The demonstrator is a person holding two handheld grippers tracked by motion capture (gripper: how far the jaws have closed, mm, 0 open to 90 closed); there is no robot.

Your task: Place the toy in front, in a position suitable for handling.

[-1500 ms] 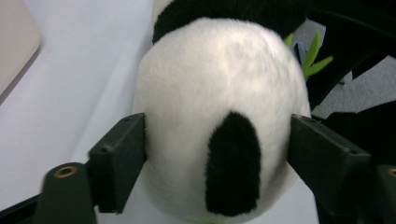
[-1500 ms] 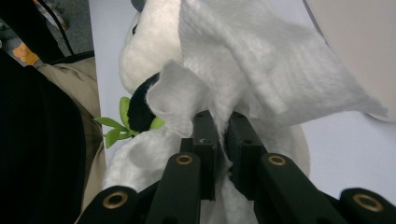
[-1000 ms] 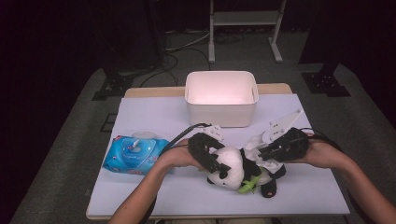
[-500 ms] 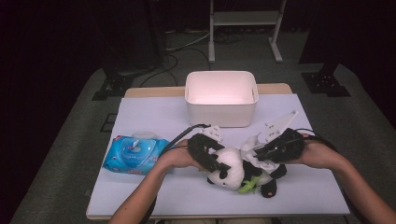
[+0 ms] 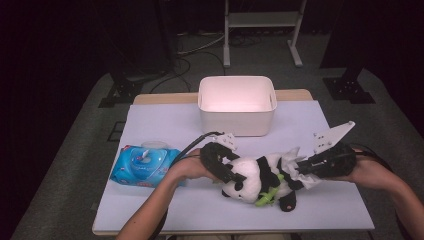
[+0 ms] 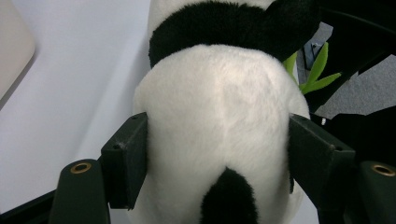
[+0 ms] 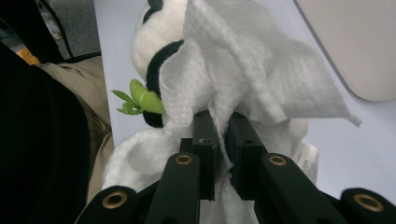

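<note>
A black and white plush panda (image 5: 255, 176) lies on its side on the white table (image 5: 165, 125), a green leaf sprig (image 5: 267, 197) at its front. My left gripper (image 5: 232, 175) holds its head; in the left gripper view the jaws have just been closing, and both pads now press into the white fur (image 6: 219, 116) around my left gripper (image 6: 217, 158). My right gripper (image 5: 302, 170) is shut on a crumpled white wipe (image 5: 296, 159). In the right gripper view that wipe (image 7: 261, 79) is pinched at my right gripper (image 7: 223, 135) and lies against the panda (image 7: 159, 28).
A white plastic tub (image 5: 236, 107) stands at the back middle of the table. A blue pack of wet wipes (image 5: 142, 165) lies at the left, close to the left forearm. A metal stand (image 5: 260, 20) is on the floor behind the table.
My right gripper has slid to the right with the wipe along the panda's body. The left gripper's jaws have closed in on the head, and that hand has stayed put.
</note>
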